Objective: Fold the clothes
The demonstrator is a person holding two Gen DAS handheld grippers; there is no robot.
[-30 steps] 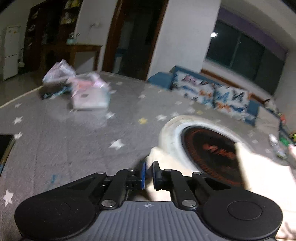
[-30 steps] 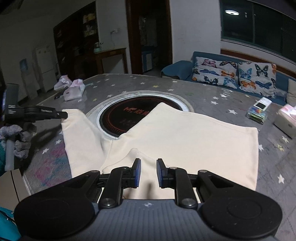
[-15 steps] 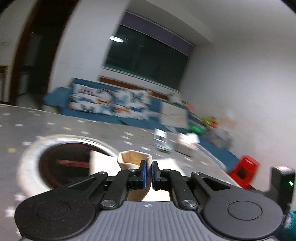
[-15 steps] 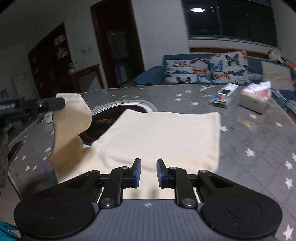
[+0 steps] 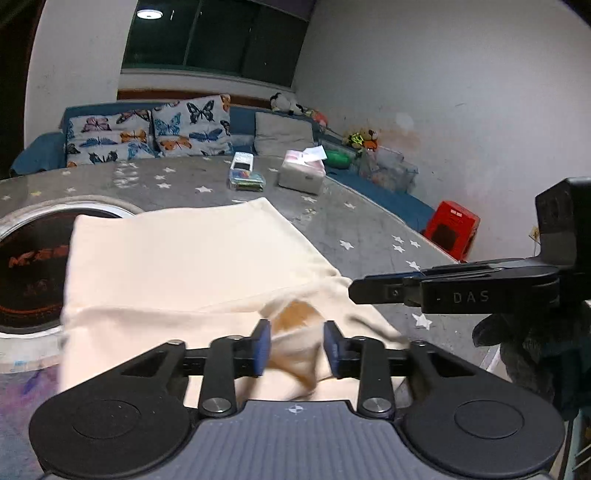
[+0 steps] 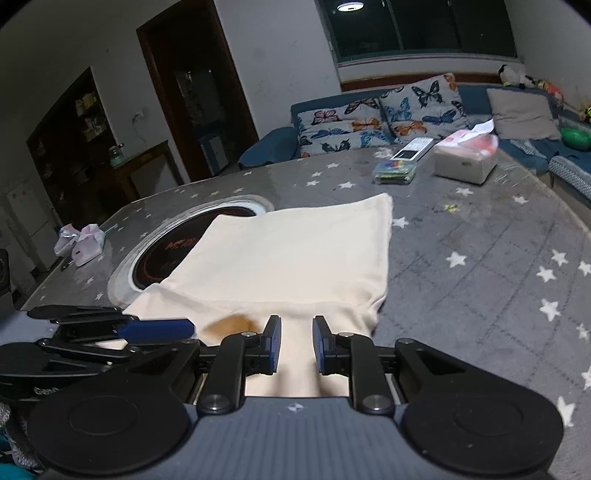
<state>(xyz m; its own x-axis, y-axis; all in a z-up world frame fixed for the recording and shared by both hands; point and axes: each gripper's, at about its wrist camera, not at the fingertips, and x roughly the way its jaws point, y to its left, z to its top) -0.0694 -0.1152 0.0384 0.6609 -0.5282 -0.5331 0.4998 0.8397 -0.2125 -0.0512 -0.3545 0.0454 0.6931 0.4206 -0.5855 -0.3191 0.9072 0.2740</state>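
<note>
Your left gripper (image 5: 296, 347) is opening, its fingers spreading off the cream garment (image 6: 295, 254), cloth loose between them. Your right gripper (image 6: 296, 345) pinches the garment's near hem. The garment lies folded near the table's (image 6: 480, 258) near edge, partly over the round cooktop (image 6: 173, 247).

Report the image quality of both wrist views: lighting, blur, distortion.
Left wrist view: dim room with one ceiling lamp glaring; cream garment smeared by motion blur near the left claw; fisheye bends the walls. Right wrist view: sharper, same ceiling lamp, dark corners, star-print table cover curved by the fisheye.
</note>
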